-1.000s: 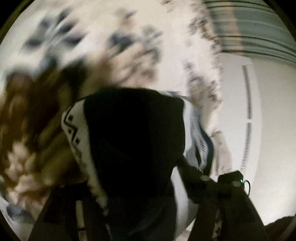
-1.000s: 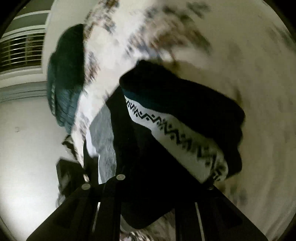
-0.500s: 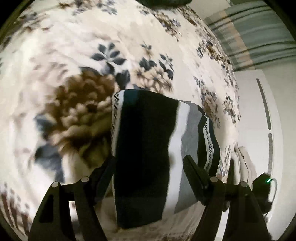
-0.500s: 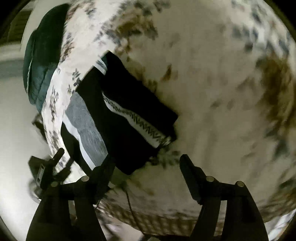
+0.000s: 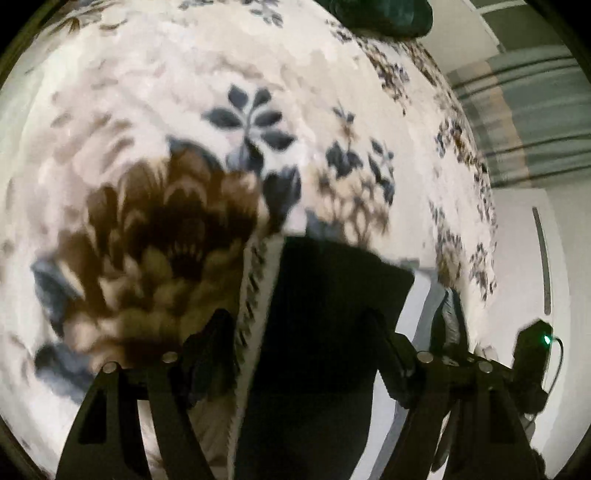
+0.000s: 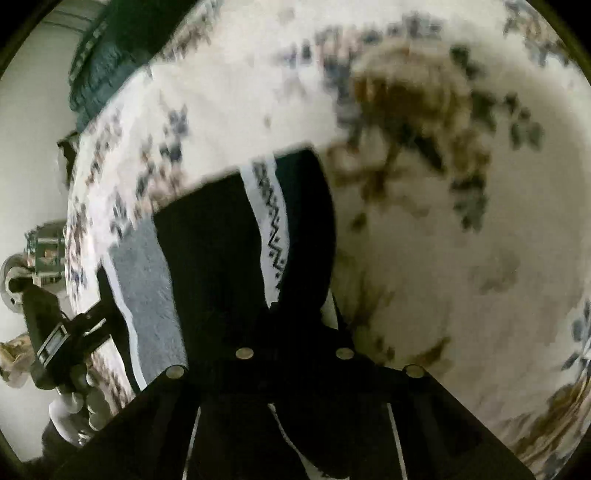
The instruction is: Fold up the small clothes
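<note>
right hand-held gripper pinching the folded garment, left one spread over it

here, in the left wrist view, the left hand-held gripper (image 5: 303, 339) has its two fingers set wide apart, one at about 8 o'clock and one at about 4 o'clock, holding nothing. between and under them lies the folded garment (image 5: 328, 306), mostly black, with a white zigzag-patterned band along its 9 o'clock edge and white and grey stripes along its 3 o'clock edge. it rests on the floral bedspread (image 5: 229, 110), whose big brown flower sits at 9 o'clock and dark blue leaves near 12. a dark green bundle (image 5: 380, 14) lies at the far edge of the bed, toward 1 o'clock. at 4 o'clock, past the garment, the right hand-held gripper's body with a small green light is in view.

in the right wrist view, the right hand-held gripper (image 6: 295, 314) has its fingers drawn together at 6 o'clock, clamped on the near edge of the garment (image 6: 214, 251), right where the zigzag band meets the black cloth. the garment stretches from there toward 11 o'clock, its grey stripe on the 9 o'clock side. the bedspread (image 6: 461, 258) fills the view from 12 to 5 o'clock, blurred. the green bundle (image 6: 110, 55) sits at 11 o'clock. at 8 o'clock the left hand-held gripper (image 6: 77, 325) reaches in, held by a white-gloved hand (image 6: 74, 406).
</note>
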